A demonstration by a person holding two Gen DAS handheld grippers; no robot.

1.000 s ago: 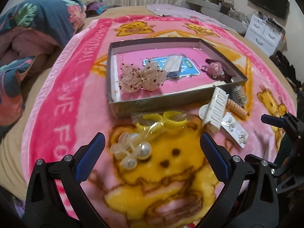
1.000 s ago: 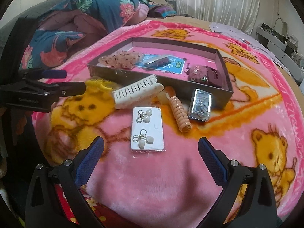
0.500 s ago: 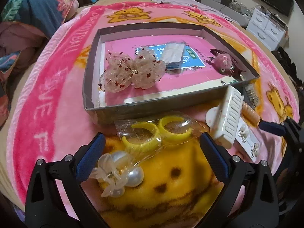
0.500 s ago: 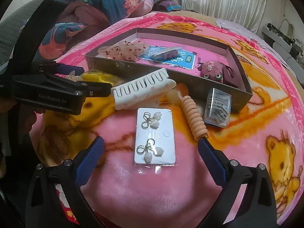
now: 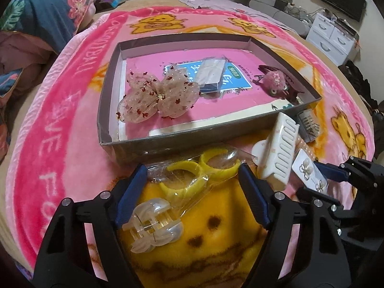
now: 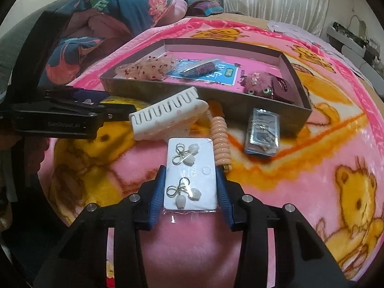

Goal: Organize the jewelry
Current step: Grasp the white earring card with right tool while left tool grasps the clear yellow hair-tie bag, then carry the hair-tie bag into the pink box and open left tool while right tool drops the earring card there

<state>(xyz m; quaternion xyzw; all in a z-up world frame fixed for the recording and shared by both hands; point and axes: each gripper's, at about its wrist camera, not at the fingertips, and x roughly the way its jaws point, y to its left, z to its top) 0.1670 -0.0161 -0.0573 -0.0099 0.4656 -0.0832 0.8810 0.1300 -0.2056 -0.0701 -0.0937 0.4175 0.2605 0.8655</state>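
A grey open box (image 5: 109,110) (image 6: 295,72) lies on the pink bear blanket. It holds a sheer pink bow (image 5: 156,96), a blue card with a packet (image 5: 211,74) and a fuzzy pink clip (image 5: 273,81). My left gripper (image 5: 192,187) is open around a clear bag with yellow rings (image 5: 192,175); a pearl claw clip (image 5: 151,223) lies by its left finger. My right gripper (image 6: 190,187) has closed on the white earring card (image 6: 190,170), its pads touching both card edges on the blanket.
In front of the box lie a white claw clip (image 6: 168,115) (image 5: 280,153), a peach spiral hair tie (image 6: 220,141) and a small clear packet of pins (image 6: 262,132). A folded floral quilt (image 6: 108,12) sits at the far left. Drawers (image 5: 333,36) stand beyond the bed.
Both grippers moved forward and down. The left now straddles the yellow ring bag, narrower than before. The right closed from wide open onto the earring card.
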